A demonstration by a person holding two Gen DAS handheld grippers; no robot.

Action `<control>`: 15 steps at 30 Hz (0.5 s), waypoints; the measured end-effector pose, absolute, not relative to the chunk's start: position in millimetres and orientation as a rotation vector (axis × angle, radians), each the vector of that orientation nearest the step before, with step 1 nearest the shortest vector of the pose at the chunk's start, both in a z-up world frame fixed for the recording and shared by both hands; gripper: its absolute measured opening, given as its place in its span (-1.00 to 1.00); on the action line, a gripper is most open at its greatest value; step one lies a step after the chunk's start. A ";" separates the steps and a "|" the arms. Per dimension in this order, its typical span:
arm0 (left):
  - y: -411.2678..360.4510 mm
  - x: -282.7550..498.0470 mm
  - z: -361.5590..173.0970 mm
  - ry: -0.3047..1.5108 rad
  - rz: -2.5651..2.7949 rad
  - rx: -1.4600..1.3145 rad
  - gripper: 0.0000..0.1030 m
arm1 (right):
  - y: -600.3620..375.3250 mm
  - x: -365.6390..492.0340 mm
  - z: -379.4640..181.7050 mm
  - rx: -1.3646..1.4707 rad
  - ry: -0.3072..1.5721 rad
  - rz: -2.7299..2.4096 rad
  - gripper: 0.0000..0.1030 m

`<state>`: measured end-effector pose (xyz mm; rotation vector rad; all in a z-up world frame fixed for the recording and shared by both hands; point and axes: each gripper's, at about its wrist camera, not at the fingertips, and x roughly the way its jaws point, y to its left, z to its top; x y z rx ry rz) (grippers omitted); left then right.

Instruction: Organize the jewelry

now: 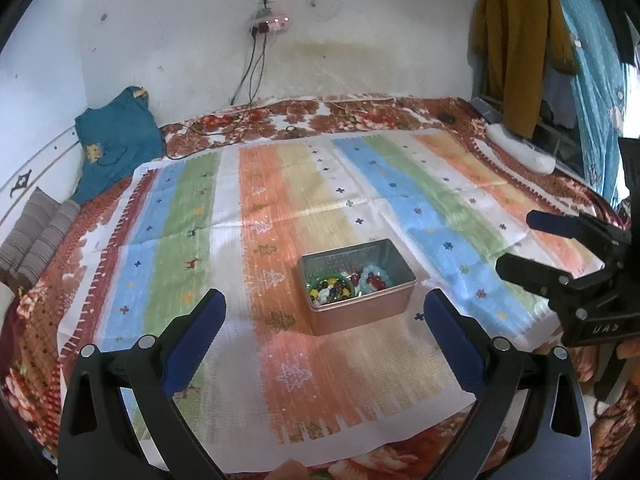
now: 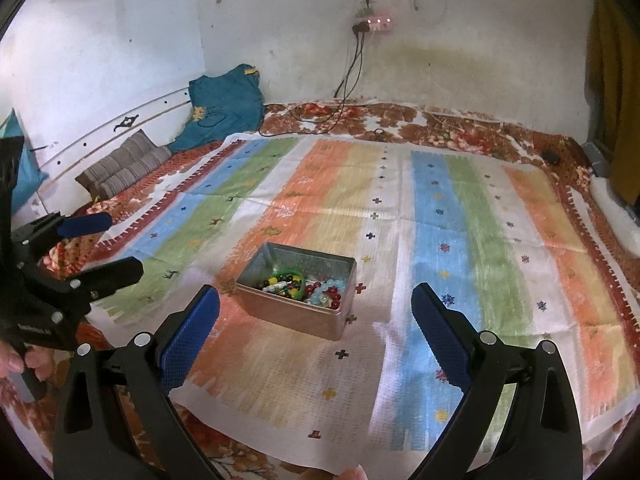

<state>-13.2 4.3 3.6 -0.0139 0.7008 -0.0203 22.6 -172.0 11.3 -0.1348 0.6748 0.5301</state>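
The left gripper [image 1: 324,320] stood wide open and empty, its blue pads [image 1: 196,340] well apart above the striped mat [image 1: 260,208]. The right gripper [image 2: 316,316] was likewise spread wide and held nothing. Each framed the same thing between its fingers: an open rectangular metal tin [image 1: 360,312], lying ahead of and below both grippers, near the middle of the mat.

From the left wrist view the tin sat slightly right of the centre line; from the right wrist view [image 2: 304,320] it sat slightly left. So it lay between the two grippers, and I could not say which was nearer; both looked about equally placed. Its long axis ran across the grippers' line of approach, skewed somewhat, with a long wall facing them.

Inside, a green ring of mixed coloured beads [image 1: 330,286] filled the left half, and a pale blue and dark red beaded bracelet [image 1: 374,278] lay beside it in the right half, the two touching or nearly so. By that layout the left gripper seemed better set for the green piece and the right for the blue.

The tin's walls rose above the jewelry, so any reach would probably have to come down from above. Around the tin the mat was bare on every side, giving plenty of room to lay pieces out, well clear of the mat's edges and the floral bedcover [image 1: 360,114] beyond.
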 end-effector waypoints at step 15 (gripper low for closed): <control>-2.3 -15.0 3.4 0.701 -0.035 0.024 0.89 | -172.6 22.2 13.4 -0.144 0.668 0.522 0.90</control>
